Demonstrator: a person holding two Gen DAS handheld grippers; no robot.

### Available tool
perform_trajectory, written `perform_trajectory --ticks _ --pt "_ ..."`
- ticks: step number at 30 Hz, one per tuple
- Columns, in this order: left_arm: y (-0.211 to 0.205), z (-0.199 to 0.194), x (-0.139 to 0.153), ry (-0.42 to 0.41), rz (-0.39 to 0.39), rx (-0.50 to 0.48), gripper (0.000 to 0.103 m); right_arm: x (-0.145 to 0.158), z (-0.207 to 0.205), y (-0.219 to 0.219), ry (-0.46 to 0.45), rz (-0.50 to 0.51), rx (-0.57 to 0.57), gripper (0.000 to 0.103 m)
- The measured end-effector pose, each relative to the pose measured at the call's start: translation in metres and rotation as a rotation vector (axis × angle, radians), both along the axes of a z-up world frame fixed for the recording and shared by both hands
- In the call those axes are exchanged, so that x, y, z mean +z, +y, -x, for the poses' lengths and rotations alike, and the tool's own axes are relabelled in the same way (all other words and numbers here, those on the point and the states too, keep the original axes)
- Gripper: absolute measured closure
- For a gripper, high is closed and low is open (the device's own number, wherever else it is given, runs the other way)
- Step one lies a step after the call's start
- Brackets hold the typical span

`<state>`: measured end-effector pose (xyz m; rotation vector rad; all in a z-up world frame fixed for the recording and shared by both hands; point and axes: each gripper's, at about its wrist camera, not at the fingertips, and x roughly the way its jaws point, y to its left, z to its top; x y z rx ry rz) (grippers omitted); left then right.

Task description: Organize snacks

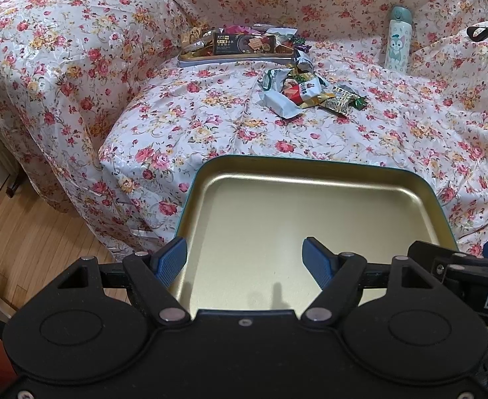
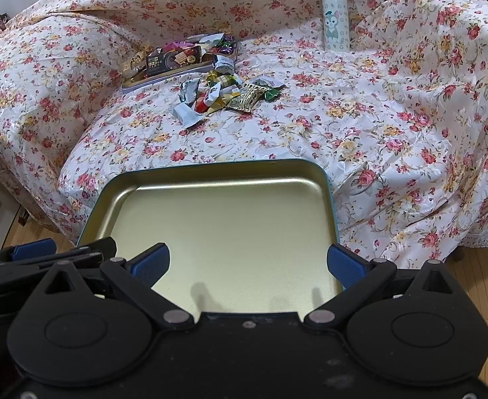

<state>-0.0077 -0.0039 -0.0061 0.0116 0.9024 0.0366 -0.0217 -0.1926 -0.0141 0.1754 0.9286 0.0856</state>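
My left gripper (image 1: 244, 259) has its jaws open with nothing between the pads; the empty gold tin (image 1: 310, 226) lies directly under them, its left rim just past my left pad. My right gripper (image 2: 249, 264) is the same: jaws spread wide, gripping nothing, the same tin (image 2: 217, 226) beneath, its right rim beside my right pad. The two tools sit close side by side, so a careless swing could knock one against the other.

Well ahead of both jaws and to the left sits a second tin (image 1: 237, 56), heaped with packets. A dark box (image 1: 244, 45) stands across the pile; a nudge could tip it and spill wrappers over the rim.

Ahead of my jaws, between the two tins, lies the loose pile of snacks (image 1: 304, 94) on the floral cover (image 1: 210, 123). The wrappers overlap and look slick and crinkly, so I judge a pinch may catch two at once or slip off a corner. The cover is soft and wrinkled, so pressing down may snag cloth with the packet.

Far right of my jaws, an upright bottle (image 1: 397, 38) leans near the cushion; a wide reach could topple it.
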Motion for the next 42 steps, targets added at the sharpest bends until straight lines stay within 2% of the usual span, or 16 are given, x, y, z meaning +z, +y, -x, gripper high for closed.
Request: perform_trajectory --ticks 29,42 --pt "0.0019 -0.0006 -0.0029 0.016 0.000 0.004 0.026 -0.0018 0.0015 0.0036 0.002 0.000 0.002 0.000" --pt "0.0058 -0.0024 -0.0055 0.025 0.029 0.024 0.026 -0.0065 -0.0077 0.0040 0.060 0.001 0.006 0.000"
